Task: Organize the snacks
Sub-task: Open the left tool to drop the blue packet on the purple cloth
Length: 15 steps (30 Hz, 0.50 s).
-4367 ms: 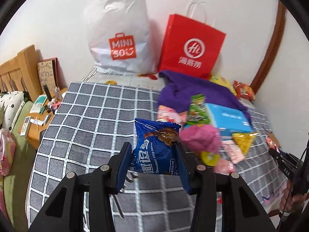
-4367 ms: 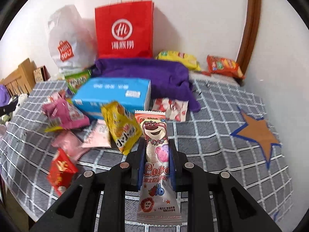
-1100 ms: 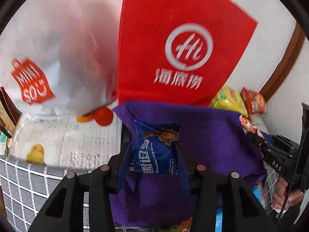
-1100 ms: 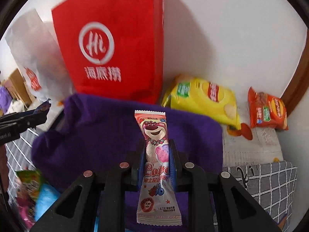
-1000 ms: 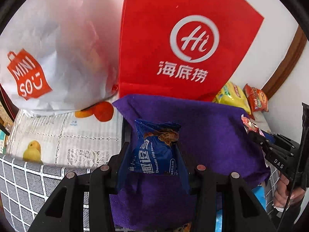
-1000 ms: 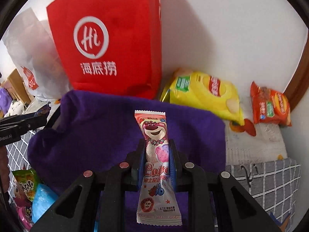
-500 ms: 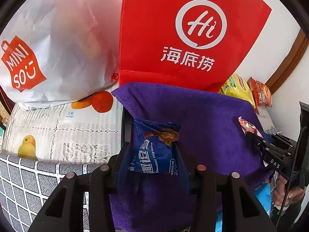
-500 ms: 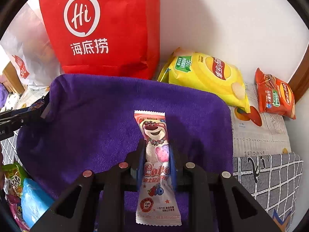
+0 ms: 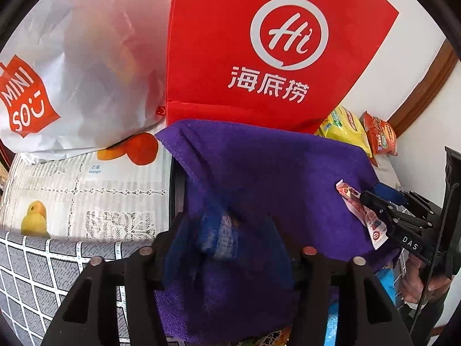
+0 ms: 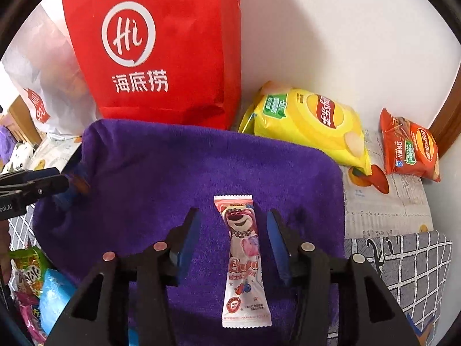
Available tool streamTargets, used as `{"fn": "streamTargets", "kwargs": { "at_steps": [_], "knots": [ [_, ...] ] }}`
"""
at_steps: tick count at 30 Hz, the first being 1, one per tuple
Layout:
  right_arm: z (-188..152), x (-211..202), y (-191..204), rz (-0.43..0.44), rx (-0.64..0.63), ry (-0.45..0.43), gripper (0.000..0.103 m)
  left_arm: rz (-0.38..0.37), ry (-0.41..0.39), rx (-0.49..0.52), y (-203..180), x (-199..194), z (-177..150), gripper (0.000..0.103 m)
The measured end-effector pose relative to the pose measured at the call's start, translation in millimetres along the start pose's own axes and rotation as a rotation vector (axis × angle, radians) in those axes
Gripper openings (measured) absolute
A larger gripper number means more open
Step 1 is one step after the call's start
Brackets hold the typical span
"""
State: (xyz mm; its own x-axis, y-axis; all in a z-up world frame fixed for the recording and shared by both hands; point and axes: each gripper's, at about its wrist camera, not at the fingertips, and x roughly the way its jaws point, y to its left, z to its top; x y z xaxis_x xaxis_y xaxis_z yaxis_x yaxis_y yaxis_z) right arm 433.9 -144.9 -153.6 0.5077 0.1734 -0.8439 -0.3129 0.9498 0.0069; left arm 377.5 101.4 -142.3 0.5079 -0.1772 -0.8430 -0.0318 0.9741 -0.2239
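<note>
Meanwhile, both grippers' jaws are opening over a purple plush towel [image 10: 178, 173]: the right gripper [image 10: 233, 245] stands clear of a pink bear-print candy wrapper [image 10: 245, 259] lying there, the left gripper [image 9: 227, 248] around a blurred blue cookie packet [image 9: 222, 239]

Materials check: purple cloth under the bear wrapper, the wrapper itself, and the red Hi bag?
Purple cloth: looks like plush microfibre or terry, matte, with fuzzy nap and a stitched hem. Bear wrapper: probably thin printed plastic film, slightly glossy, with crimped serrated ends. Red Hi bag: likely paper or non-woven, matte, holding sharp side creases; can't tell which.
</note>
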Motion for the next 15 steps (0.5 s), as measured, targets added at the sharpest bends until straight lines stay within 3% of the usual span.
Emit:
{"fn": "streamTargets", "kwargs": {
  "at_steps": [4, 15],
  "knots": [
    [2.5, -11.0, 3.0, -0.005, -0.005, -0.026, 0.050, -0.002, -0.023, 0.002, -2.0, -10.2, 0.7, 0.063],
    [2.8, -56.9, 25.0, -0.004, -0.059, -0.138, 0.054, -0.025, -0.063, -0.019, -2.4, -33.4, 5.5, 0.064]
  ]
}}
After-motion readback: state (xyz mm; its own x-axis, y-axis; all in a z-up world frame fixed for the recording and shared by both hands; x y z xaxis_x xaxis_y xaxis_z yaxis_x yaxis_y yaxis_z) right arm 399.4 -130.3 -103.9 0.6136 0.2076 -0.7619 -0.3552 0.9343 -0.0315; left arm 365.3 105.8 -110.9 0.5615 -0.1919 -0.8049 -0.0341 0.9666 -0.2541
